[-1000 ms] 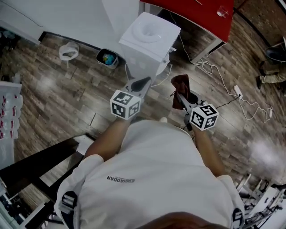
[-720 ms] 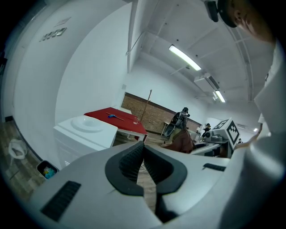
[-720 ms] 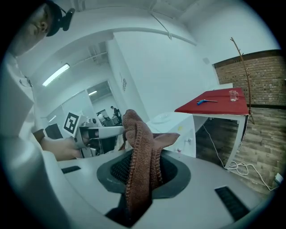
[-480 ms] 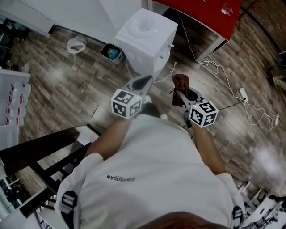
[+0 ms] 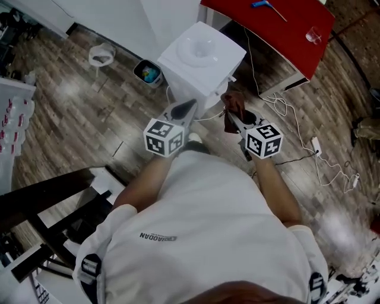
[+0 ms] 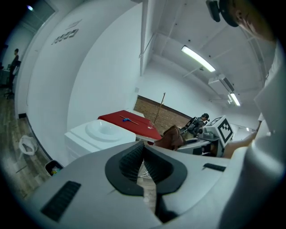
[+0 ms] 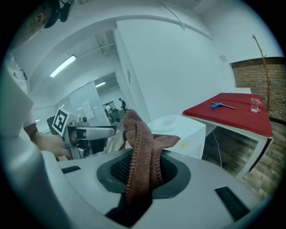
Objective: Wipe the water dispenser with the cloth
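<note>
The white water dispenser (image 5: 202, 54) stands just ahead, with a round recess in its top; it also shows as dispenser (image 6: 96, 134) and dispenser (image 7: 181, 127). My right gripper (image 5: 229, 116) is shut on a brown knitted cloth (image 5: 234, 105), held close to the dispenser's front right corner; whether it touches I cannot tell. The cloth (image 7: 142, 150) sticks up from between the right gripper (image 7: 142, 167) jaws. My left gripper (image 5: 187, 108) hovers before the dispenser's front face, and the left gripper (image 6: 144, 155) is shut on nothing.
A red table (image 5: 276, 29) stands right of the dispenser, with a blue tool (image 5: 260, 3) and a glass (image 5: 312, 35) on it. A small bin (image 5: 146, 72) sits left of the dispenser. Cables and a power strip (image 5: 313, 144) lie on the wood floor at right. Dark furniture (image 5: 53, 202) is at left.
The person has stepped closer to the dispenser. The right gripper with the cloth has moved up and left toward the dispenser's front right corner. The left gripper stays shut in front.
</note>
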Demonstrator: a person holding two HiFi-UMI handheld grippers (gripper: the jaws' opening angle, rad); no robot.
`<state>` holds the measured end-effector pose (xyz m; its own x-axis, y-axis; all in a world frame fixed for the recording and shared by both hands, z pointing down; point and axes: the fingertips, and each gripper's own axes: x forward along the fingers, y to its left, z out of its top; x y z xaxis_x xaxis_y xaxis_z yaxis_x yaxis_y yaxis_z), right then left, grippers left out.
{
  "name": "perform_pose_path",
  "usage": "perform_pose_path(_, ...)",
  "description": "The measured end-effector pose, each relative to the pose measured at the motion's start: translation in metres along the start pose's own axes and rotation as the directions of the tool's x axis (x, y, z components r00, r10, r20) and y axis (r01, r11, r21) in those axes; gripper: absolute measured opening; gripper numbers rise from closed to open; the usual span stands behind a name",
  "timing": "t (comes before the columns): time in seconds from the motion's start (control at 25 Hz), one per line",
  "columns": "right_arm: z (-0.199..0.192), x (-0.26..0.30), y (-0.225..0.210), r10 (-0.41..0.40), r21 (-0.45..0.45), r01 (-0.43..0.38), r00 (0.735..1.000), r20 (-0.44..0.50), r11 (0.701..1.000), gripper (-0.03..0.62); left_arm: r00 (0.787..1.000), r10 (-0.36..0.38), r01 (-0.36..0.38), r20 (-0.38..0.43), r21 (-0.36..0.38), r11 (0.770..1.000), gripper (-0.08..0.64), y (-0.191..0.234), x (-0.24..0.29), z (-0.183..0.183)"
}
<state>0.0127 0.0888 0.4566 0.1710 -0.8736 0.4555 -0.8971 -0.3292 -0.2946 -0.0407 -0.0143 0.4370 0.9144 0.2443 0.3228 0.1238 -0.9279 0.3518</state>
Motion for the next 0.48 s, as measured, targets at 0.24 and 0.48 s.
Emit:
perform_pose_path(0.24, 0.020, 0.080, 0.003, 0.092, -0.190, -0.130, 0.976, -0.198, 0.973, 0.086, 0.999, 0.028, -0.027, 0.039, -0.038, 0.999, -0.003, 0.042, 0.025, 0.024)
perform_pose_path(0.48, 0.008, 0.138, 0.014, 0.119, -0.312, -0.251, 0.914, -0.387, 0.916, 0.086, 0.994, 0.087, -0.083, 0.059, -0.076, 0.994, -0.003, 0.077, 0.020, 0.034)
